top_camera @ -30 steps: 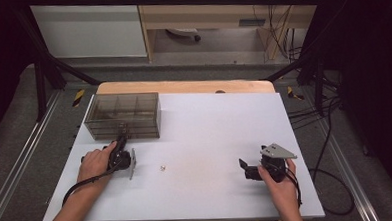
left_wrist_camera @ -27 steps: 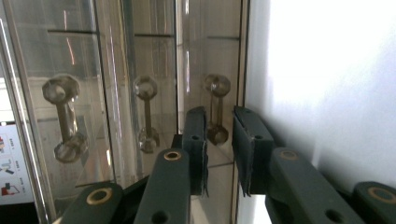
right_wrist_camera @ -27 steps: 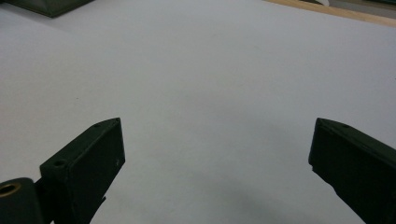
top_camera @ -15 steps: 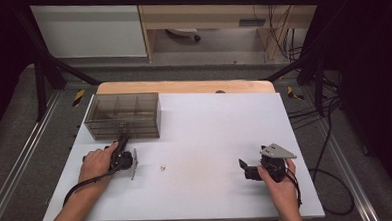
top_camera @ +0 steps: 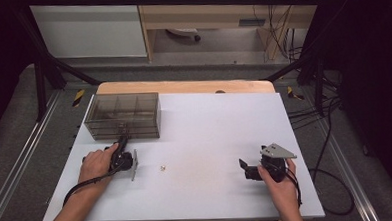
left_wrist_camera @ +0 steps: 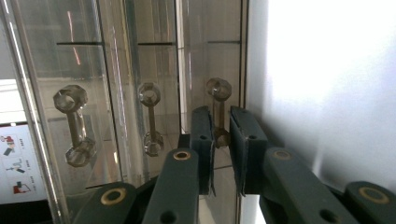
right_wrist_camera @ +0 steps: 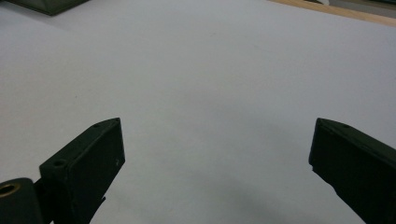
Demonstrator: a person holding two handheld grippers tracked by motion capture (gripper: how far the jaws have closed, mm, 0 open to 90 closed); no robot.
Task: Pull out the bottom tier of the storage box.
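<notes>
A smoky clear drawer box (top_camera: 123, 115) stands at the table's back left. In the left gripper view its front (left_wrist_camera: 70, 46) carries three clear dumbbell-shaped handles. My left gripper (top_camera: 122, 140) reaches its front, and its jaws (left_wrist_camera: 220, 114) are shut on the rightmost drawer handle (left_wrist_camera: 218, 88). Near the front right my right gripper (top_camera: 245, 169) rests low over the white table (top_camera: 210, 130). Its jaws (right_wrist_camera: 217, 128) stand wide open with bare tabletop between them. A small pale piece (top_camera: 162, 167) lies loose on the table between the two hands.
The table's wooden back edge (top_camera: 183, 86) runs behind the white top. Cables (top_camera: 331, 149) hang off the right side, and black frame rails cross the floor on the left. A corner of the drawer box (right_wrist_camera: 46, 4) shows at the top left of the right gripper view.
</notes>
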